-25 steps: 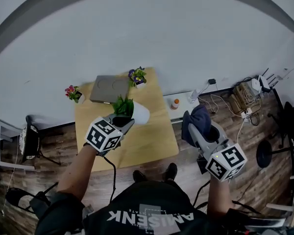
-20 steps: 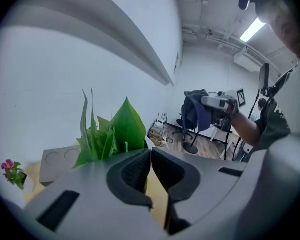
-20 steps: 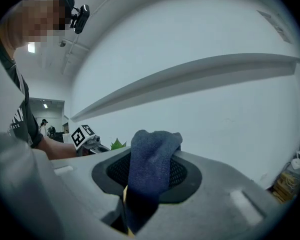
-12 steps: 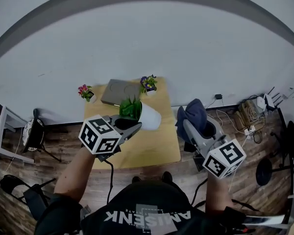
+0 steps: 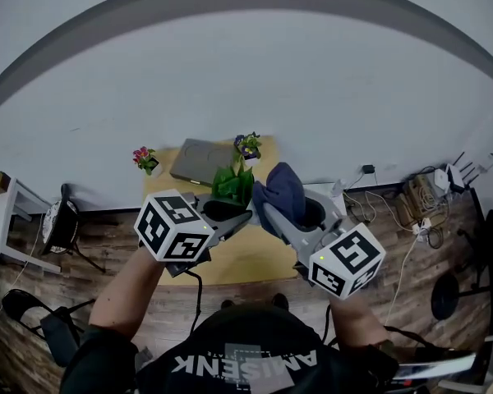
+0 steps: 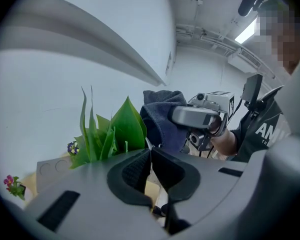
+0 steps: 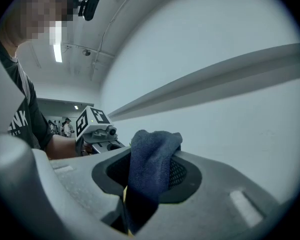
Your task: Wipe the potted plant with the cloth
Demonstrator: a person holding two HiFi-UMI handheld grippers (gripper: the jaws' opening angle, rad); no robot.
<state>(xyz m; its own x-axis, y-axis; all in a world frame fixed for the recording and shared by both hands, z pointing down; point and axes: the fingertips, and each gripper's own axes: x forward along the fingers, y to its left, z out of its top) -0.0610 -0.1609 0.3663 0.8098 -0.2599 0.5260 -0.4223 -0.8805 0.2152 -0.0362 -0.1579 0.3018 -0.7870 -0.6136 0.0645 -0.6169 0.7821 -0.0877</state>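
Left gripper (image 6: 150, 152) first: its two jaws are pressed almost together, with only a thin pale edge nipped between the pads. As far as I can make out, that edge is the pot's rim, so I read this as a pinch on the potted plant (image 6: 114, 131). Green leaves fan up just past the left jaw. From the head view the plant hangs in the air above the wooden table (image 5: 246, 263), not resting on it, and I cannot see the pot body itself from there.

My right gripper (image 7: 151, 149) is clamped on the one cloth (image 7: 151, 156), a dark blue bundle. It bulges above the jaws and a tail hangs down through the gap. In the head view the cloth sits just to the right of the leaves. I cannot tell whether fabric and leaf are touching or only close.

Counting what I have: two grippers, each carrying one marker cube, one cloth, and three plants in all. One plant is the leafy one I hold. The other two are small flowering pots on the table's far side, a pink one (image 5: 145, 158) near the left corner and a purple one (image 5: 247, 145) towards the right. Between those two lies a single flat grey board (image 5: 197, 158).
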